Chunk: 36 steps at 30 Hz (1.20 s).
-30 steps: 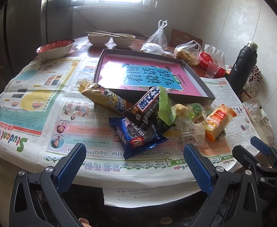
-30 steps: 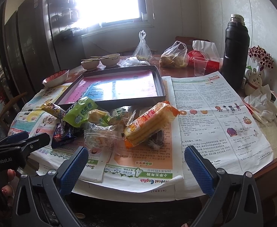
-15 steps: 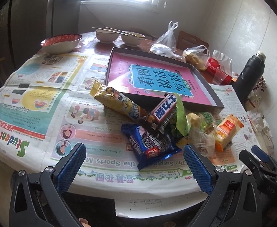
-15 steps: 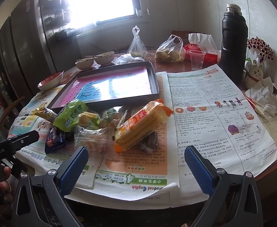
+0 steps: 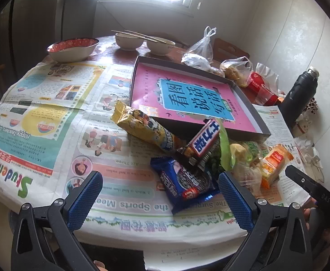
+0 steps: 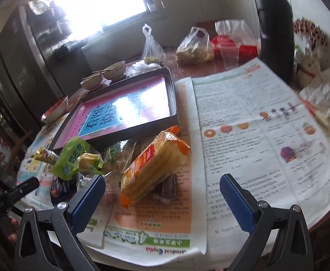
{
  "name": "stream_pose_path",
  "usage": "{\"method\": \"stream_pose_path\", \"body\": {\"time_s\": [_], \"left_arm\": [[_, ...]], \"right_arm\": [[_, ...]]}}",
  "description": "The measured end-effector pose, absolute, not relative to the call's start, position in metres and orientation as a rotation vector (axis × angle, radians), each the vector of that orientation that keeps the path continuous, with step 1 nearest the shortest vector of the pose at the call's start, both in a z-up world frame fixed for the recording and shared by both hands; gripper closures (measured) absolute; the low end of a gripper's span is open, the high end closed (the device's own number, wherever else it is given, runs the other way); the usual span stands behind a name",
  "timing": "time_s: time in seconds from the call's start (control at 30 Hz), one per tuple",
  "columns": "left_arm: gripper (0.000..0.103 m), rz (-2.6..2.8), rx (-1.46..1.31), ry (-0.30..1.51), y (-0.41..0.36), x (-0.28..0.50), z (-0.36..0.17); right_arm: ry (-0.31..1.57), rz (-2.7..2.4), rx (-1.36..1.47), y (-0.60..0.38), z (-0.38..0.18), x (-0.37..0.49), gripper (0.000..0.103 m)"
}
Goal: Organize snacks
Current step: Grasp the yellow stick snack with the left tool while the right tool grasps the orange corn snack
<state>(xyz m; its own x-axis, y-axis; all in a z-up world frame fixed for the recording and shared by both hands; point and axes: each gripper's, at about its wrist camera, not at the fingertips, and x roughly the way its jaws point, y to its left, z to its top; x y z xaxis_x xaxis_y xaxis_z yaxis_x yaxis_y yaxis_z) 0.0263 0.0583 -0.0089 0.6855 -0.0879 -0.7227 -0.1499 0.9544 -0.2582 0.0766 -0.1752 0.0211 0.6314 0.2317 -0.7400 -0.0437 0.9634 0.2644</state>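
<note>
left gripper (image 5: 160, 201): spread wide, empty, near cookie pack (image 5: 184, 184) | right gripper (image 6: 162, 199): spread wide, empty, near wafer pack (image 6: 152, 167) | tray (image 5: 243, 99): behind snacks

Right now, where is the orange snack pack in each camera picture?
Left wrist view: the orange snack pack lies far right in the pile, beyond the gripper's right finger.
Right wrist view: the pack sits centre, on top of the pile, just ahead of the open gripper.
Shared landmark: the dark tray with its pink liner, behind the pile.
</note>
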Motion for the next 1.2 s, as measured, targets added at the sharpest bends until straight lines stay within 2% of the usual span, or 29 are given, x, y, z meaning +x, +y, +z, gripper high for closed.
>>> {"method": "stream_pose_path", "body": {"time_s": [0.17, 0.33, 0.67, 0.77, 0.87, 0.97, 1.03, 1.2], "left_arm": [[0.001, 0.046, -0.335, 0.810, 0.068, 0.034, -0.010], [0.001, 0.055, -0.373, 0.808, 0.081, 0.043, -0.012], [0.007, 0.025, -0.481, 0.821, 0.102, 0.065, -0.024], [0.013, 0.007, -0.504, 0.829, 0.102, 0.072, -0.027], [0.019, -0.007, -0.512, 0.835, 0.100, 0.078, -0.028], [0.030, -0.030, -0.526, 0.841, 0.098, 0.083, -0.030], [0.041, -0.045, -0.534, 0.840, 0.097, 0.086, -0.031], [0.058, -0.059, -0.554, 0.848, 0.096, 0.089, -0.034]], "right_arm": [[0.891, 0.165, 0.243, -0.173, 0.017, 0.089, 0.007], [0.889, 0.177, 0.246, -0.169, 0.016, 0.097, 0.021], [0.913, 0.222, 0.254, -0.162, 0.010, 0.107, 0.042], [0.914, 0.229, 0.241, -0.159, 0.008, 0.108, 0.047], [0.911, 0.234, 0.238, -0.159, 0.008, 0.110, 0.057], [0.888, 0.238, 0.226, -0.158, 0.012, 0.110, 0.064], [0.881, 0.252, 0.220, -0.157, 0.013, 0.111, 0.065], [0.882, 0.272, 0.217, -0.154, 0.013, 0.115, 0.068]]}}
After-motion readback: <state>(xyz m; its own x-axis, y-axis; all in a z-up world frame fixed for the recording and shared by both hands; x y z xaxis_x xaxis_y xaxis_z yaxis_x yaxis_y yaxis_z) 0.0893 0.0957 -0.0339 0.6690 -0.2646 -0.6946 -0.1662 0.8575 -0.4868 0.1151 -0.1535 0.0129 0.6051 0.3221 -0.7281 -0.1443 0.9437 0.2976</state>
